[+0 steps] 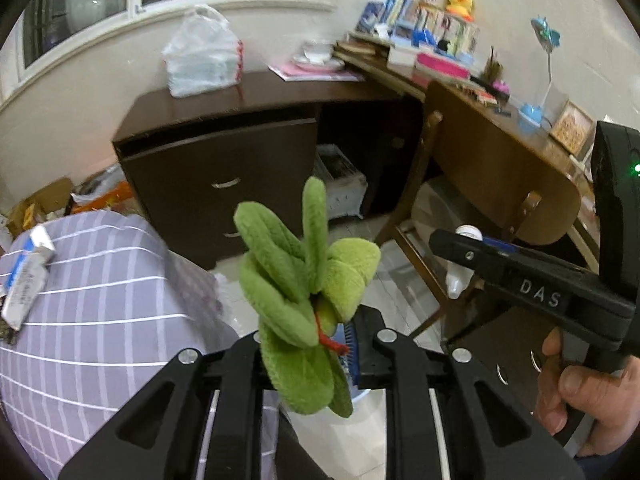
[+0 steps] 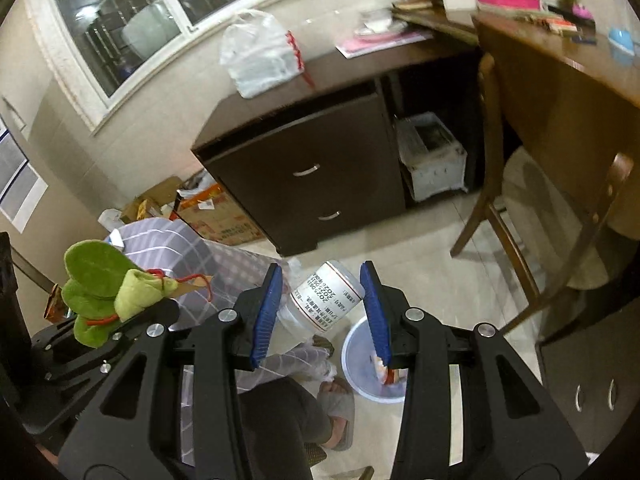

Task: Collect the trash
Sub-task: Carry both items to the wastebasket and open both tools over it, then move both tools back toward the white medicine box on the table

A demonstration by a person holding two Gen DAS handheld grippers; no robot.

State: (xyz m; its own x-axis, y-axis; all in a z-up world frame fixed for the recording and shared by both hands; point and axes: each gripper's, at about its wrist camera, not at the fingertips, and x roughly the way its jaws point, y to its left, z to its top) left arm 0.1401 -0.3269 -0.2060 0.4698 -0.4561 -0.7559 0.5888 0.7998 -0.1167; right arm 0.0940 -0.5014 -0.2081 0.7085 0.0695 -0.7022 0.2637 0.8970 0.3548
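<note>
My left gripper (image 1: 316, 344) is shut on a green plush leafy toy (image 1: 304, 280) with a red string, held up in the air; it also shows in the right wrist view (image 2: 104, 292). My right gripper (image 2: 320, 308) has its blue pads (image 2: 266, 312) apart around a clear plastic bottle (image 2: 324, 304) with a white printed label; the bottle looks loose between them, above a pale blue trash bin (image 2: 360, 356) on the floor. In the left wrist view the right gripper (image 1: 460, 248) shows at the right with the bottle's white end (image 1: 469, 233).
A striped lilac cushion (image 1: 88, 312) carries a crumpled wrapper (image 1: 28, 276). A dark cabinet (image 2: 312, 168) holds a plastic bag (image 2: 260, 56). A wooden chair (image 2: 560, 152) and cluttered desk stand right. Cardboard boxes (image 2: 208, 212) lie left. A slippered foot (image 2: 336, 412) is below.
</note>
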